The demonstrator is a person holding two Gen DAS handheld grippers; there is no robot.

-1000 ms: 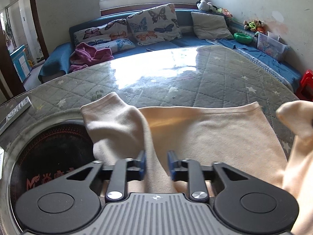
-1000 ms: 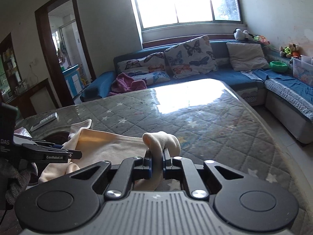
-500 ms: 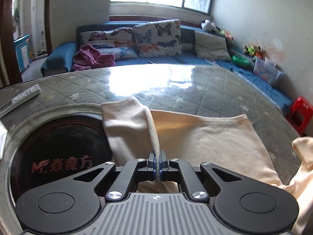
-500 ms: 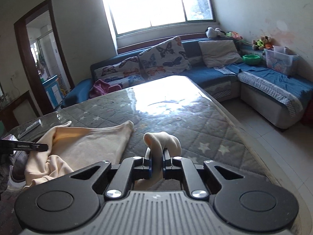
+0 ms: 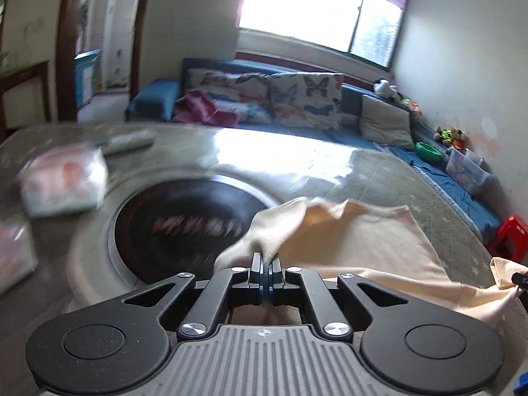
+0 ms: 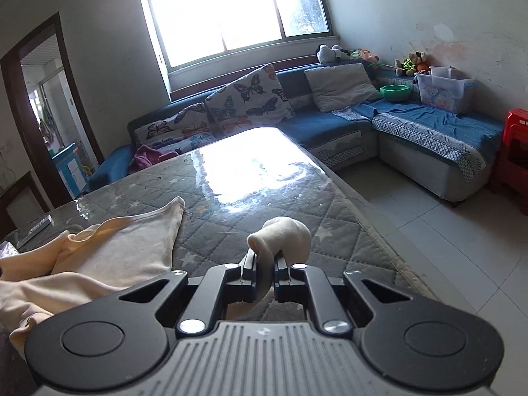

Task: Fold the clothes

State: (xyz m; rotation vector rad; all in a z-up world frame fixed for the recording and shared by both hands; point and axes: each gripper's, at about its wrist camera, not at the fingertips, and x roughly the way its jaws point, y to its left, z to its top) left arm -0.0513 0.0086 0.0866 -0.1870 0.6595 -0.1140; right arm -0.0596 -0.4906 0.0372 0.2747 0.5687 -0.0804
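A cream garment (image 5: 366,241) lies spread on the grey quilted table (image 5: 379,171). My left gripper (image 5: 265,265) is shut on a fold of the garment near its left edge, and the cloth rises from the jaws. My right gripper (image 6: 264,262) is shut on another bunched corner of the garment (image 6: 283,234), held above the table's right part. In the right wrist view the rest of the garment (image 6: 109,257) trails off to the left. At the right edge of the left wrist view, a pinched corner of cloth (image 5: 505,272) shows.
A round black inset with lettering (image 5: 184,227) sits in the table left of the garment. Wrapped white packs (image 5: 62,181) and a remote (image 5: 128,140) lie at the table's left. A blue sofa (image 6: 330,122) with cushions runs behind; a red stool (image 6: 513,151) stands right.
My left gripper closed on the garment fold, then swung left and lifted it; the view is blurred by motion. My right gripper kept its grip and moved right, stretching the cloth.
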